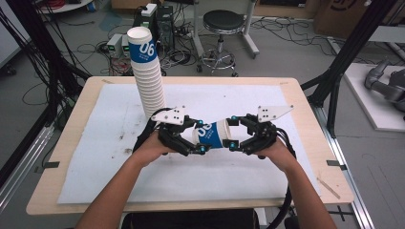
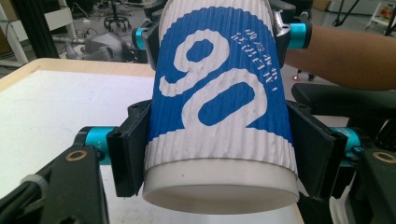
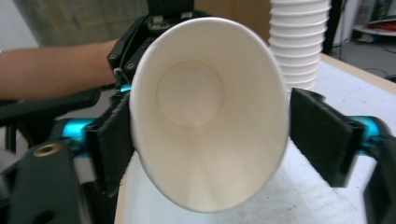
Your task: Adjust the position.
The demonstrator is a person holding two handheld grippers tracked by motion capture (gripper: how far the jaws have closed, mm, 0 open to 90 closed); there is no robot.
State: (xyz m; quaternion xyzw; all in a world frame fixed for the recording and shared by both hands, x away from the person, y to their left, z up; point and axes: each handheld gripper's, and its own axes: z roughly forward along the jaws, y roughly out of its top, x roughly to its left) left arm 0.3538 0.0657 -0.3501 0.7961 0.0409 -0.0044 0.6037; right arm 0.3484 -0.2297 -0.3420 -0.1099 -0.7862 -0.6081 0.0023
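Between your two grippers lies one blue-and-white paper cup (image 1: 213, 134), held sideways; your left gripper (image 1: 197, 138) clamps its base end; your right gripper (image 1: 231, 133) has its jaws around the rim, seemingly just apart from it; beyond your left gripper stands one cup stack (image 1: 145, 71).

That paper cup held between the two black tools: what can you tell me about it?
The white ribbed paper cup with a blue band and a large white "06" lies on its side above the white mat, between the two tools. The left tool clamps its narrow bottom end, pads pressed on both sides. At the wide mouth, squeezed oval with a plain white inside, the right tool touches with one pad; a slight gap shows at the other.
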